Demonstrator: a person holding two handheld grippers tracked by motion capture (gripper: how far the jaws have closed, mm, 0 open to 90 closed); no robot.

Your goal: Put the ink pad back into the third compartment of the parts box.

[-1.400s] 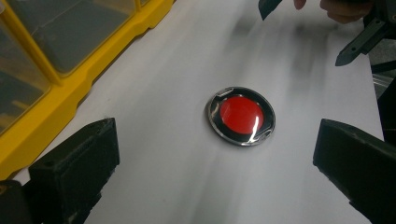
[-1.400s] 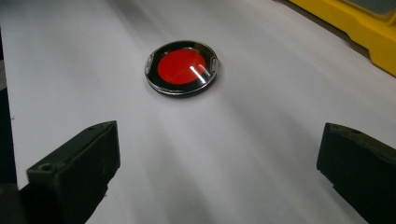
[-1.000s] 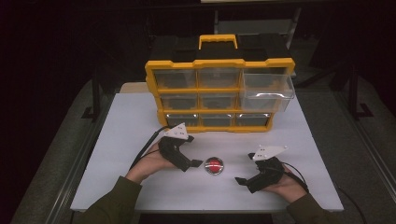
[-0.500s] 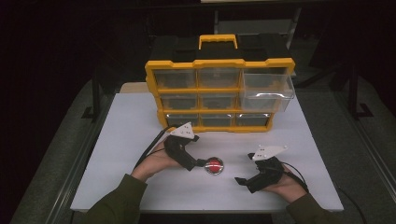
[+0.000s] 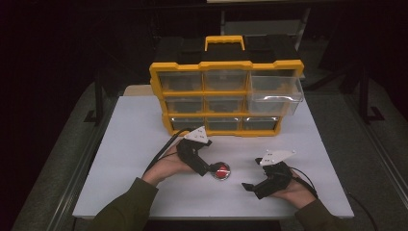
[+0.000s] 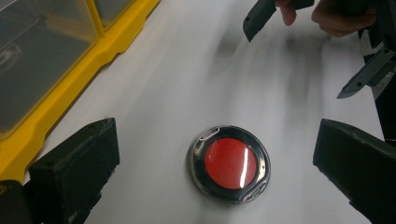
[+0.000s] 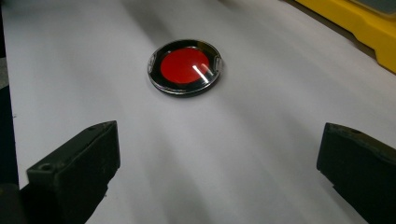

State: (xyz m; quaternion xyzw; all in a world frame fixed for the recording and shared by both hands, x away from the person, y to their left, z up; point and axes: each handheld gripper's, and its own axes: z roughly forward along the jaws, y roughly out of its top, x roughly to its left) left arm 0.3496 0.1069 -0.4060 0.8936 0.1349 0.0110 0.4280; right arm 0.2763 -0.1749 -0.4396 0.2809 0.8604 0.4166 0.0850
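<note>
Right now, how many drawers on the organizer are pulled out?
1. On the yellow organizer, the top-right drawer sticks out toward the person. The other drawers, such as the top-left drawer, sit flush. Nothing hides the organizer's front in the high view.

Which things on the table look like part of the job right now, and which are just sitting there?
In play, likely:
left gripper, open around the disc
red disc
organizer, one drawer pulled out

Idle:
right gripper, open, apart from the disc
</note>
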